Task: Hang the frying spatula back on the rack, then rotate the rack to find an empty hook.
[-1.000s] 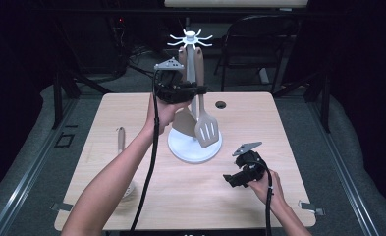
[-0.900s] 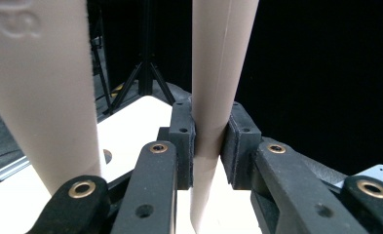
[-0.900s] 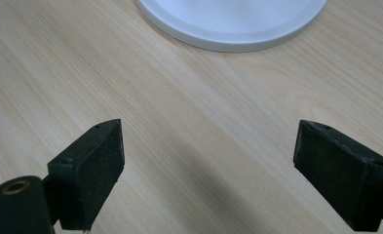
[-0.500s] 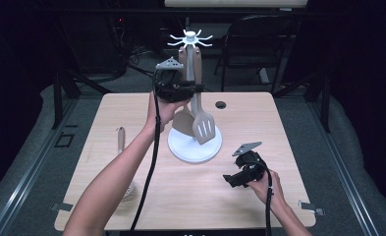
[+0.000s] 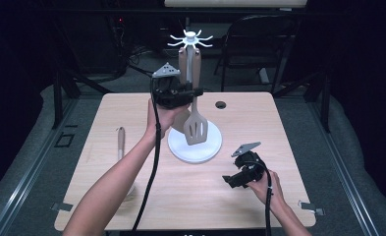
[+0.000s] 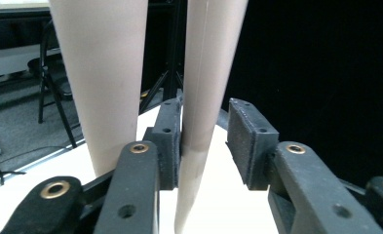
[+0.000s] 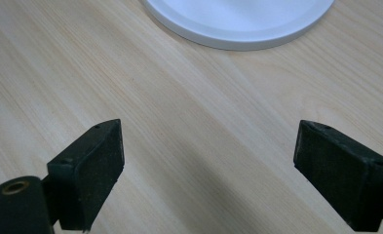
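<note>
A pale wooden table (image 5: 239, 206) stands in a dark room, with a black chair (image 5: 259, 39) behind it. On it rises a white utensil stand with a round base (image 5: 203, 150) and a ring of hooks at its top (image 5: 190, 39). The beige slotted spatula (image 5: 196, 129) hangs from those hooks, long axis upright, blade down above the base. A second beige utensil (image 6: 101, 78) hangs just beside it, and a third, a beige utensil with a wooden-looking handle (image 5: 121, 142), lies on the table to the left, well apart.

The left gripper (image 5: 193, 92) is level with the spatula's handle (image 6: 201, 97). Its jaws have just been opening: the handle stands between them, touching one pad, with a clear gap to the other, so the grip reads as let go. The coming move likely draws this gripper back off the handle, away from the stand.

The right gripper (image 5: 228, 179) rests low near the table's near right side, jaws wide apart over bare wood, grasping nothing, farther from the spatula than the left.
</note>
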Tool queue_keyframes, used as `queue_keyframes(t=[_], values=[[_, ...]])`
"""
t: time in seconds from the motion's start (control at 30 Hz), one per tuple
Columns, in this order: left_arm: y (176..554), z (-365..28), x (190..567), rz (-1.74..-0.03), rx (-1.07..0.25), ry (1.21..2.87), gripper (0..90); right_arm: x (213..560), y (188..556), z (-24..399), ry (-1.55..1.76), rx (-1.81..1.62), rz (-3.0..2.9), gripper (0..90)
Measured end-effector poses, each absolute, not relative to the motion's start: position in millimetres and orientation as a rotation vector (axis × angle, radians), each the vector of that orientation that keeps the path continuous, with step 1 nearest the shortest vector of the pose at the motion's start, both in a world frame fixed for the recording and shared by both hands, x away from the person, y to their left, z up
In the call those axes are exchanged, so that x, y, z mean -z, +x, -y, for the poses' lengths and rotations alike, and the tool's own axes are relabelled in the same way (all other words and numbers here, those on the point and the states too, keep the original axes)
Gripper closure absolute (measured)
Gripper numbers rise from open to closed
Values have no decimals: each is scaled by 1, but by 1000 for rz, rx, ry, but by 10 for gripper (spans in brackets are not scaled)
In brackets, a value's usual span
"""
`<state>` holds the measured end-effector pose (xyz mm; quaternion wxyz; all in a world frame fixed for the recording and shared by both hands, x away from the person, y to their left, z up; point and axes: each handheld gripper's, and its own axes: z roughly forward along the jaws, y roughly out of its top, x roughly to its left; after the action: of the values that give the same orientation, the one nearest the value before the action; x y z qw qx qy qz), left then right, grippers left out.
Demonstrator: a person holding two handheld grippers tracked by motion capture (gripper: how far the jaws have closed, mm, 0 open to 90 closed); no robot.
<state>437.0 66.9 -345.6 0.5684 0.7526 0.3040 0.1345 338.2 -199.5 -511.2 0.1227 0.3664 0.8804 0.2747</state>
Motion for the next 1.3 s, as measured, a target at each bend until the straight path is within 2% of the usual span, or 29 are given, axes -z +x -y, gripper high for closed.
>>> queue_keyframes(t=[0.1, 0.23, 0.27, 0.5, 0.83, 1.2, 1.3], values=[[436, -69, 347, -714, -311, 1763, 606, 511, 338, 199, 1068, -801, -2569, 108], [430, -70, 348, -727, -320, 1758, 478, 511, 338, 199, 1068, -802, -2569, 107], [429, -71, 349, -732, -318, 1751, 478, 511, 338, 199, 1067, -801, -2570, 108], [424, -87, 359, -701, -269, 1748, 331, 512, 339, 201, 1066, -787, -2573, 108], [425, -114, 367, -723, -285, 1743, 157, 512, 340, 199, 1055, -766, -2581, 108], [444, -150, 361, -782, -342, 1685, 167, 514, 339, 202, 1070, -777, -2574, 109], [446, -154, 358, -783, -349, 1677, 262, 514, 339, 204, 1077, -779, -2573, 109]])
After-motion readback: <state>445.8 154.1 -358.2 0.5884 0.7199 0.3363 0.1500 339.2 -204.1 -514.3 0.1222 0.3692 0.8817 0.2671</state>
